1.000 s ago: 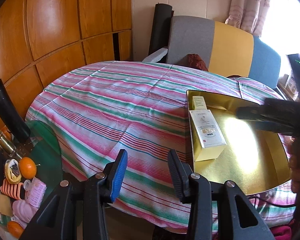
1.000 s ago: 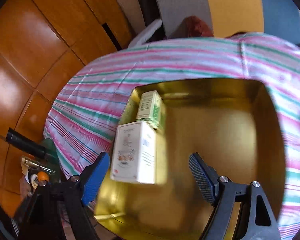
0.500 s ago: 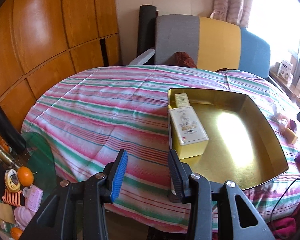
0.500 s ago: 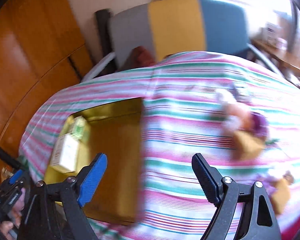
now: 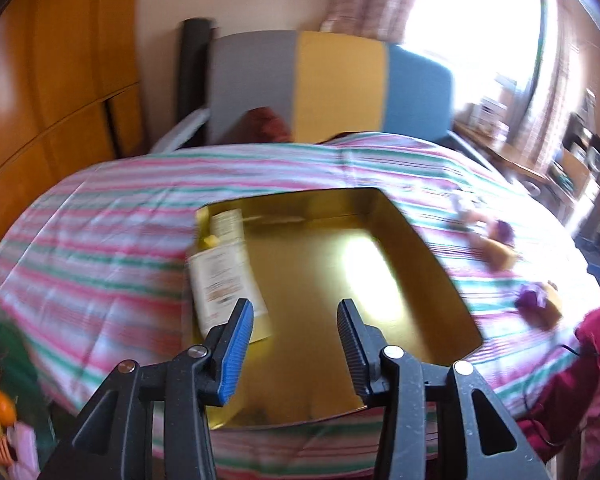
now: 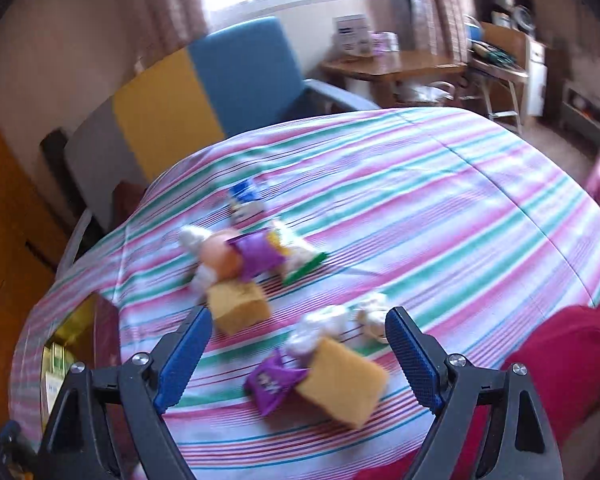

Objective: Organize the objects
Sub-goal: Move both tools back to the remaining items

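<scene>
The left gripper (image 5: 295, 322) hangs open and empty over the gold tray (image 5: 420, 240), beside the white box (image 5: 224, 280) lying inside. The right gripper (image 6: 298, 334) is wide open too, above a yellow packet (image 6: 340, 384) and purple packet (image 6: 270, 384) on the striped cloth (image 6: 440, 208).

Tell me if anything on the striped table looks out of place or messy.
Yes. A loose scatter of small items lies on the tablecloth outside the gold tray: yellow packets, purple wrappers and white pieces. Only two boxes sit in the tray, along its left wall. Nothing looks spilled or damaged.
</scene>
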Tool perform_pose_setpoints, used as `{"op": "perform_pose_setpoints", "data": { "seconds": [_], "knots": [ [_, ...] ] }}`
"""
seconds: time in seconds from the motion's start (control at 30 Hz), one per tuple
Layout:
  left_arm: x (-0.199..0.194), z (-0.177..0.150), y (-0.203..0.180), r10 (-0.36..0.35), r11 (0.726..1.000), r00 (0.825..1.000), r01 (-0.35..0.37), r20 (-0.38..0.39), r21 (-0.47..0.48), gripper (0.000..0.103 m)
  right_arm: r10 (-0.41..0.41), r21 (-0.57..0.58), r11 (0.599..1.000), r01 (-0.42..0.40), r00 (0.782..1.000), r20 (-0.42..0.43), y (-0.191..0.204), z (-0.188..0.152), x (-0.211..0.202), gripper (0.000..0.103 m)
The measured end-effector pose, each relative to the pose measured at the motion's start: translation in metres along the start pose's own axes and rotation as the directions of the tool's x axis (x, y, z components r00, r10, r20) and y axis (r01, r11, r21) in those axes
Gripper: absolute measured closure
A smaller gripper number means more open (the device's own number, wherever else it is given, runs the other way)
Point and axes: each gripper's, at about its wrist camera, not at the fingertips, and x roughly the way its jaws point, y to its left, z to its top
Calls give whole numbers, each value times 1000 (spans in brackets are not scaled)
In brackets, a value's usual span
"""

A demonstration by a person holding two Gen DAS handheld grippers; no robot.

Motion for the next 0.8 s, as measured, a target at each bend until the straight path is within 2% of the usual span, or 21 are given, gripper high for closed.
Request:
{"op": "perform_pose_setpoints", "data": {
  "seconds": [0.13,0.2,0.23,0.33,0.4,0.53,0.63,0.67,0.73,0.77,0.8],
  "knots": [
    [9,14,-49,-117,988,993,119,-25,102,59,11,100,995,-13,1000,12,-32,-3,10,14],
    [17,19,-77,-164,973,985,171,-54,156,59,72,176,982,-69,997,-10,-41,-6,17,14],
    [20,20,-87,-180,967,981,189,-66,173,59,83,195,977,-85,996,16,-45,-5,14,14],
    [33,24,-133,-273,925,954,296,-124,240,59,130,250,959,-132,991,25,-55,-5,14,13],
    [40,24,-159,-323,899,932,356,-164,256,59,140,237,961,-145,989,35,-53,-6,13,13],
    [62,17,-208,-371,857,896,431,-244,282,59,166,227,960,-165,986,17,-50,-6,17,13],
    [79,8,-236,-423,829,843,508,-332,235,59,193,238,952,-193,981,22,-53,-8,18,13],
    [83,5,-240,-430,826,832,519,-350,219,59,199,240,950,-199,980,27,-54,-8,17,12],
    [93,1,-248,-456,817,796,552,-398,167,60,212,239,948,-213,977,28,-55,-8,17,12],
    [100,-1,-252,-477,809,768,574,-427,128,60,217,239,946,-217,976,27,-55,-8,17,12],
    [105,-2,-254,-489,805,751,585,-444,103,60,219,239,946,-219,975,27,-54,-8,17,12]
  ]
}}
